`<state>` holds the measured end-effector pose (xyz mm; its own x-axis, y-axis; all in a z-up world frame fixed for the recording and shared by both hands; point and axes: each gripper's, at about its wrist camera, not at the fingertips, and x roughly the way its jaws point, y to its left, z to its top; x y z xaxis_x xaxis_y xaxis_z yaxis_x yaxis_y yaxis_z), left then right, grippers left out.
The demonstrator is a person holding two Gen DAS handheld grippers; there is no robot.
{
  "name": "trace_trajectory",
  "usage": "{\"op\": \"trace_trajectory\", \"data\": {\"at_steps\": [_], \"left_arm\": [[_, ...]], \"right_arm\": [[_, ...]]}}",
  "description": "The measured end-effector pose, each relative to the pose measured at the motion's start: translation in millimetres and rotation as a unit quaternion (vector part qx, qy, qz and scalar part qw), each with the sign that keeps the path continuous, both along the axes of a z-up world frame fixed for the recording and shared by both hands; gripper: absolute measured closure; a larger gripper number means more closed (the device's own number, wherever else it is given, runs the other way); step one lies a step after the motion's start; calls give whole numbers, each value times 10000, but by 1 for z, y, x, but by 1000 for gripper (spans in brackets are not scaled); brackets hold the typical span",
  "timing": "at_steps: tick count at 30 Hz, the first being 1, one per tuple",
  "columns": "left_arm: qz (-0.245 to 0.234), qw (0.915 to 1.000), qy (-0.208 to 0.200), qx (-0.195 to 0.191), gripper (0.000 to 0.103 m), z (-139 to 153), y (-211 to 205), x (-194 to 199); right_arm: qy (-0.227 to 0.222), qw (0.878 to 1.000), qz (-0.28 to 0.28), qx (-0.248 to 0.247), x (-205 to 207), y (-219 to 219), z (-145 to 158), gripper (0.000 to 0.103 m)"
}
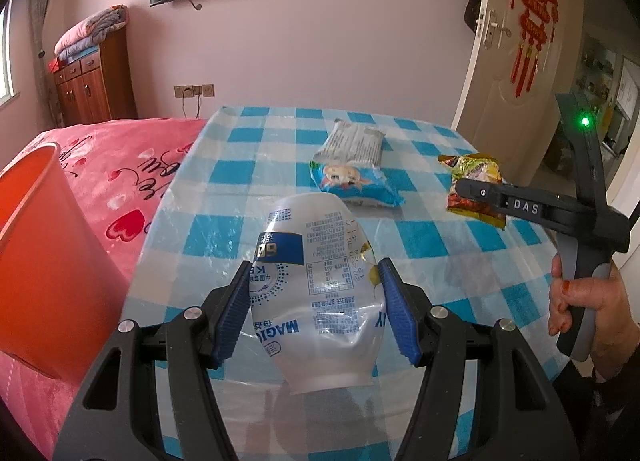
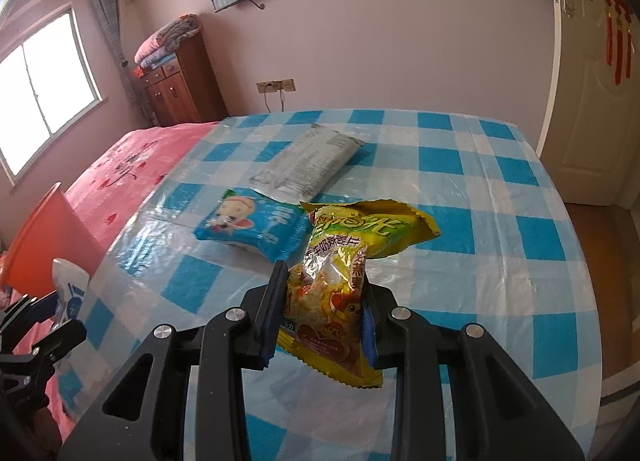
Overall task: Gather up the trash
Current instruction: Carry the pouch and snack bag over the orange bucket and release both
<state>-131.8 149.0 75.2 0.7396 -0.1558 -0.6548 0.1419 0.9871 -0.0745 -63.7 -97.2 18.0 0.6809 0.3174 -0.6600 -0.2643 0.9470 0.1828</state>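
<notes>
**Both tongs loaded above the checked table**

The left gripper (image 1: 314, 303) pinches a crushed white plastic bottle (image 1: 320, 293) between its blue pads (image 1: 232, 317); the pads press the bottle's sides, and the bottle hangs clear of the table. The right gripper (image 2: 322, 315) is pressed together on a yellow snack bag (image 2: 340, 285), clamping the bag's lower half while its upper half flops out beyond the fingertips. In the left wrist view the same gripper (image 1: 470, 191) and bag (image 1: 474, 181) appear at the right, with a hand (image 1: 580, 301) on the grip handle.

Two more items lie on the blue-and-white checked tablecloth (image 2: 500, 221): a blue snack packet (image 2: 252, 227) with a cartoon figure, and just behind it, touching, a grey-white printed packet (image 2: 308, 161).

An orange bin (image 1: 44, 261) stands left of the table, against a pink bedspread (image 1: 120, 165).
</notes>
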Motion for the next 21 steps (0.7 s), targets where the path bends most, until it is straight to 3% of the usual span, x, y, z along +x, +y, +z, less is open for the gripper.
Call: {"op": "trace_trajectory", "data": {"at_steps": [12, 21], "left_arm": [[399, 9976, -525, 205, 40, 46, 39, -13], [1177, 9869, -1045, 353, 40, 82, 99, -33]], "right_arm": [[-283, 9959, 854, 11, -19, 67, 51, 70], [-641, 9791, 1930, 47, -31, 156, 99, 70]]}}
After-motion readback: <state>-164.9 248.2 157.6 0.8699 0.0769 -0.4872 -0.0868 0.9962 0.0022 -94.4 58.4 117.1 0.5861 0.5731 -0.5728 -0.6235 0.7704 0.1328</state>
